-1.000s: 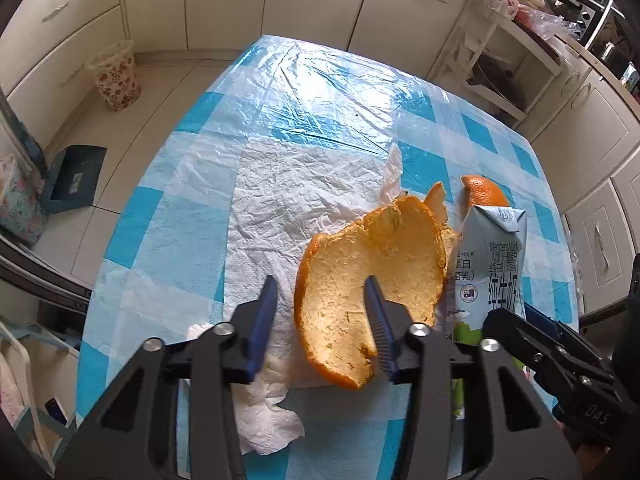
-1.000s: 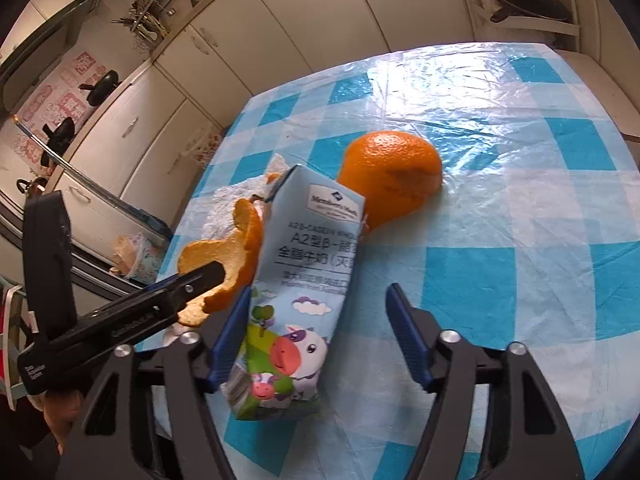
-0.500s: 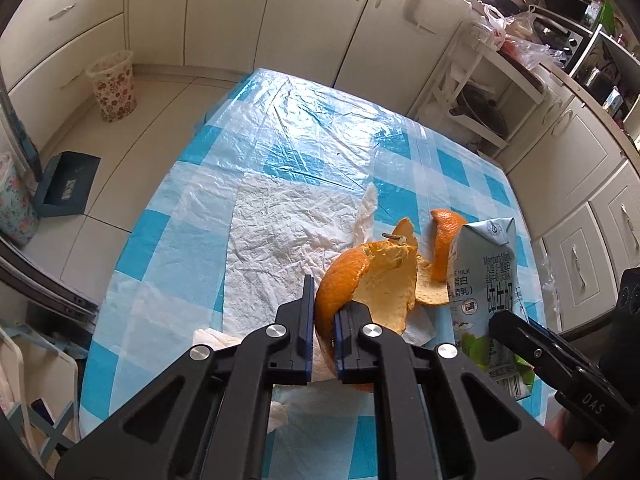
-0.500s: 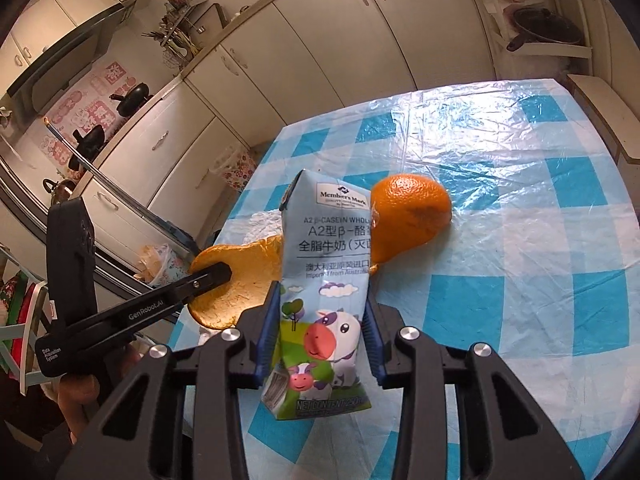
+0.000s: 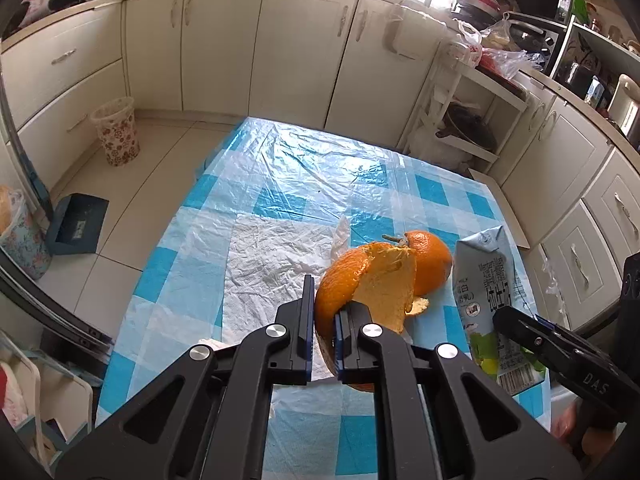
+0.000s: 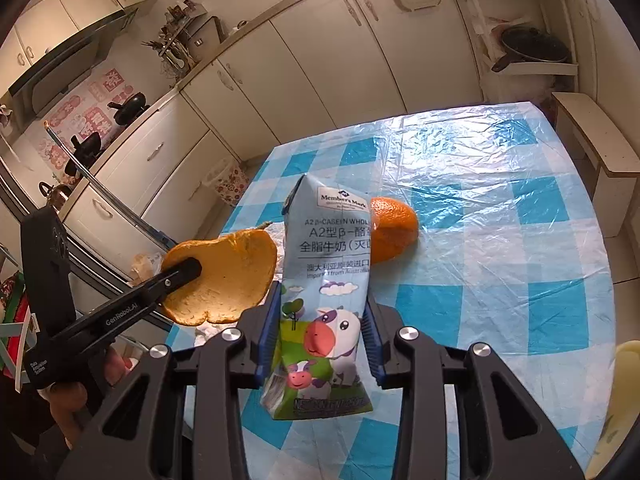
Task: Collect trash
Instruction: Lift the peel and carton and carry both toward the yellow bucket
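Observation:
My left gripper [image 5: 323,300] is shut on the edge of a big curved piece of orange peel [image 5: 376,280] and holds it above the table. The right wrist view shows that same peel [image 6: 228,276] hanging from the left gripper's black finger [image 6: 180,272]. My right gripper [image 6: 322,300] is shut on a crumpled blue milk carton [image 6: 328,264] with a cartoon cow, held upright off the checked tablecloth [image 6: 500,208]. The carton [image 5: 486,292] also shows at the right of the left wrist view. A second domed orange peel [image 6: 394,228] lies on the cloth behind the carton.
A flat white paper napkin [image 5: 272,256] lies on the blue-checked table [image 5: 320,184], with a crumpled tissue [image 5: 212,344] near its front edge. On the floor to the left stand a floral wastebasket [image 5: 116,132] and a blue dustpan [image 5: 78,224]. Cabinets ring the room.
Both grippers closed, the left on the orange peel and the right on the milk carton. Both then rose, lifting the two things off the table.

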A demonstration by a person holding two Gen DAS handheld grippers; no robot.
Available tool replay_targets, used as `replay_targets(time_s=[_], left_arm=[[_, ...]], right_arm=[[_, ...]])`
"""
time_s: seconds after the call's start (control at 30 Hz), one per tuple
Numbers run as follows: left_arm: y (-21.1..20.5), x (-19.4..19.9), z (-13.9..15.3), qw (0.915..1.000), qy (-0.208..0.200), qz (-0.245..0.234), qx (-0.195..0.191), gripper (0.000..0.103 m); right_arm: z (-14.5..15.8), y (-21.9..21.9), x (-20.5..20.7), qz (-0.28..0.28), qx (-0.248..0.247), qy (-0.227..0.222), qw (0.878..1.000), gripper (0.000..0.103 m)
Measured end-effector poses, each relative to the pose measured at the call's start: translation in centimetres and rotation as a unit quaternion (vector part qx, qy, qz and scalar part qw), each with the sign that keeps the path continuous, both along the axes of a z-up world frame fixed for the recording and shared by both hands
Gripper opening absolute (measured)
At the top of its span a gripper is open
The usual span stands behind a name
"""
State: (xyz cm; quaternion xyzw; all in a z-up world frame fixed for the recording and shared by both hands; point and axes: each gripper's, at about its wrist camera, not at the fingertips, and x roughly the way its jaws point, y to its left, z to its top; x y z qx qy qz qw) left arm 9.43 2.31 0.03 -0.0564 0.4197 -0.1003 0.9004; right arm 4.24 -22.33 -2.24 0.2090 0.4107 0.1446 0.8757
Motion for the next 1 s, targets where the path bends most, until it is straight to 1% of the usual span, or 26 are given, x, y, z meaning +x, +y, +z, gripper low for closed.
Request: replay_targets(time_s=[0.03,0.13,0.17,0.23,0.33,0.37,0.4,0.43,0.53,0.63,0.67,0.73,0.83,0.87,0.9,0.93,0.97,1.0], left_arm=[[-0.2,-0.2,0.2,1.0,-0.006,-0.001,0.004,0.007],[-0.8,-0.8,0.7,0.9997,-0.017,-0.008,0.013,0.007],[-1.0,-0.9,0.7,0.9997,-0.018,-0.012,0.014,0.007],[-1.3,-1.0,0.7,0.9996,-0.017,-0.015,0.015,0.007],[-1.3,-1.0,0.5,0.9997,-0.012,-0.015,0.012,0.007],[-1.2,-1.0,0.5,0.9998,-0.012,-0.014,0.012,0.008],[-1.2,-1.1,0.5,0.9998,-0.01,-0.014,0.012,0.007],[-1.1,-1.1,0.4,0.9998,-0.01,-0.014,0.011,0.007],[-1.1,-1.1,0.2,0.9998,-0.008,-0.014,0.012,0.008],[-1.0,-1.1,0.0,0.9998,-0.005,-0.014,0.009,0.008],[-1.0,-1.1,0.0,0.9999,-0.005,-0.014,0.008,0.008],[-0.9,-1.2,0.1,0.9999,-0.004,-0.013,0.007,0.008],[-0.7,-1.1,0.1,0.9999,-0.002,-0.012,0.003,0.008],[-0.7,-1.0,0.1,0.9999,-0.001,-0.012,0.002,0.008],[-0.7,-1.0,0.1,0.9999,-0.001,-0.013,0.001,0.008],[-0.7,-1.0,0.1,0.9999,-0.001,-0.013,0.0,0.008],[-0.7,-1.0,0.1,0.9999,-0.001,-0.013,0.0,0.008],[-0.7,-1.0,0.1,0.9999,-0.002,-0.014,-0.001,0.007]], right_arm=[[0.0,-0.1,-0.1,-0.002,-0.001,0.0,1.0,0.035],[0.1,-0.6,-0.3,-0.008,-0.001,0.001,1.0,0.027],[0.1,-0.9,-0.4,-0.009,0.0,0.002,1.0,0.025],[0.0,-1.2,-0.5,-0.012,-0.008,0.007,1.0,0.025],[-0.9,-1.4,-0.5,-0.008,-0.019,0.033,0.999,0.026],[-1.1,-1.5,-0.5,-0.009,-0.019,0.038,0.999,0.037],[-1.2,-1.4,-0.7,-0.008,-0.022,0.041,0.999,0.056],[-1.1,-1.3,-0.9,-0.005,-0.03,0.039,0.999,0.06],[-1.0,-0.5,-1.4,0.006,-0.081,0.031,0.996,0.066],[-1.6,0.7,-1.5,0.032,-0.112,0.037,0.993,0.072],[-1.7,1.3,-1.6,0.044,-0.129,0.038,0.99,0.075],[-2.1,2.6,-1.7,0.066,-0.179,0.037,0.981,0.076],[-3.5,4.3,-1.9,0.093,-0.25,0.044,0.963,0.076],[-3.9,4.7,-1.9,0.1,-0.262,0.046,0.959,0.075],[-4.2,4.9,-1.9,0.105,-0.271,0.048,0.956,0.062],[-4.5,5.0,-1.9,0.11,-0.269,0.053,0.955,0.051],[-4.6,4.8,-1.8,0.11,-0.262,0.06,0.957,0.032],[-4.4,4.5,-1.8,0.108,-0.251,0.06,0.96,0.031]])
